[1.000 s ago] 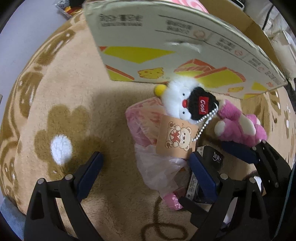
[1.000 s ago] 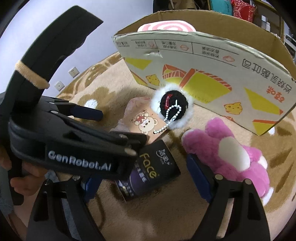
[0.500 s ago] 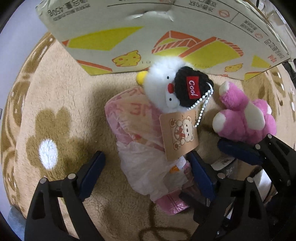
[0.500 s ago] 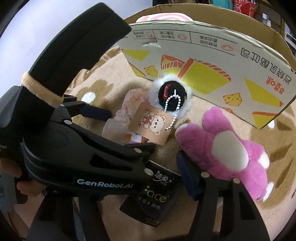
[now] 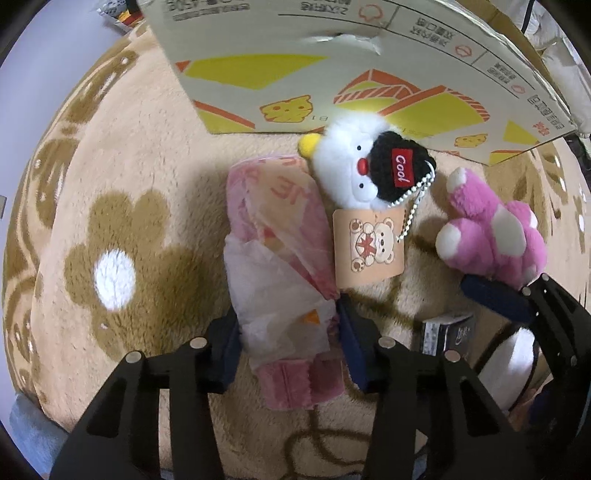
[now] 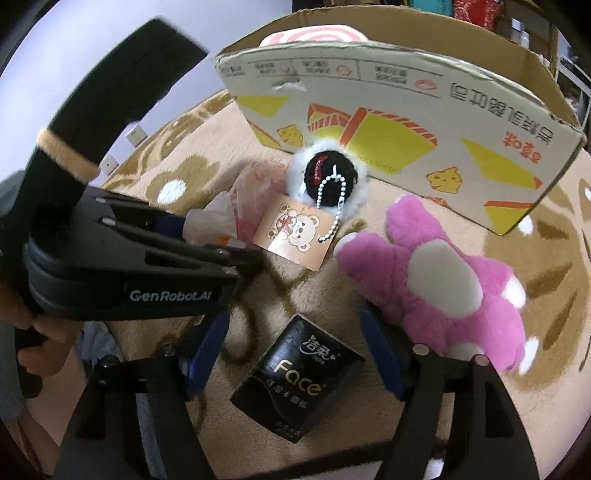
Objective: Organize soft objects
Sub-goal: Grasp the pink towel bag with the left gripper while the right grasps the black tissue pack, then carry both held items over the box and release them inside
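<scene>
A pink towel in a clear plastic bag (image 5: 280, 266) lies on the beige rug. My left gripper (image 5: 288, 343) is shut on its near end; it also shows in the right wrist view (image 6: 221, 236). A white plush with a black "Cool" hat (image 5: 369, 166) and a bear tag lies against the cardboard box (image 5: 332, 66). A pink plush bear (image 6: 439, 280) lies to the right. My right gripper (image 6: 295, 354) is open, low over a black tissue pack (image 6: 299, 380), with the bear by its right finger.
The open cardboard box (image 6: 406, 85) stands behind the toys and holds a pink-striped soft item (image 6: 314, 35). The beige rug with brown flowers (image 5: 110, 258) spreads to the left. A wall with sockets is at the far left.
My left gripper has moved forward and shut on the bagged pink towel. My right gripper has shifted so the black tissue pack lies between its fingers.
</scene>
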`<control>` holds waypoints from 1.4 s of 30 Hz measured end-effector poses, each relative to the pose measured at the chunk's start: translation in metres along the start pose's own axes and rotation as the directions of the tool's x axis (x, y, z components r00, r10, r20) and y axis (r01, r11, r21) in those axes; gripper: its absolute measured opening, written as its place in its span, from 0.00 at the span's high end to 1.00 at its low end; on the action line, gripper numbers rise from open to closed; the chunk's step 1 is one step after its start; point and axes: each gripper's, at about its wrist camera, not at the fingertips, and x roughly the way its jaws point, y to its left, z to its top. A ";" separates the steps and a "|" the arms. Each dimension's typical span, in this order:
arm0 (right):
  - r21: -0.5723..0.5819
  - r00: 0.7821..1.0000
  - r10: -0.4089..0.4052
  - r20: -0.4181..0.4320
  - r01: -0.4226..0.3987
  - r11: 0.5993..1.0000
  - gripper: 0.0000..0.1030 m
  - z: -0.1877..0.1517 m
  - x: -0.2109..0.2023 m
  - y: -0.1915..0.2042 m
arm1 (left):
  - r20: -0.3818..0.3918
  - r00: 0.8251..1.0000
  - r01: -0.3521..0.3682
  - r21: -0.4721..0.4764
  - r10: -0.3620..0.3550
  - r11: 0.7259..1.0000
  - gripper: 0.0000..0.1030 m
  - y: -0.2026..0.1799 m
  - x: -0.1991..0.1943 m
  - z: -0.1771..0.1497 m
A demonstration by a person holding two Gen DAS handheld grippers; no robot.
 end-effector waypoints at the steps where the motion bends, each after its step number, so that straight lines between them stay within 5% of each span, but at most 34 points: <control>1: 0.002 1.000 -0.003 -0.004 0.003 1.000 0.19 0.000 0.000 -0.001 | 0.001 1.000 -0.003 -0.001 0.003 1.000 0.56 0.001 -0.001 -0.002; 7: 0.029 0.996 -0.062 -0.060 0.064 0.998 0.18 -0.004 0.009 0.002 | 0.018 0.999 -0.037 -0.013 0.037 0.999 0.57 0.004 -0.007 -0.012; 9: 0.066 0.994 -0.058 -0.095 0.064 0.996 0.36 -0.006 0.015 -0.002 | 0.034 0.998 -0.055 -0.023 0.055 0.998 0.57 0.016 -0.023 -0.017; 11: 0.099 0.990 -0.068 -0.124 0.080 0.992 0.39 -0.007 0.020 -0.009 | 0.054 0.996 -0.071 -0.033 0.072 0.997 0.57 0.016 -0.028 -0.022; 22: 0.116 0.994 -0.098 0.037 0.093 0.989 0.42 0.007 -0.007 -0.011 | 0.167 0.981 -0.094 -0.059 0.103 0.994 0.57 0.001 -0.076 -0.043; 32: 0.140 0.969 -0.149 0.198 0.122 0.983 0.43 0.006 -0.063 -0.021 | 0.355 0.925 -0.109 -0.087 0.133 0.990 0.57 -0.014 -0.123 -0.049; 42: 0.176 0.919 -0.208 0.334 0.156 0.972 0.43 0.011 -0.119 -0.038 | 0.465 0.875 -0.105 -0.094 0.137 0.990 0.59 -0.009 -0.147 -0.035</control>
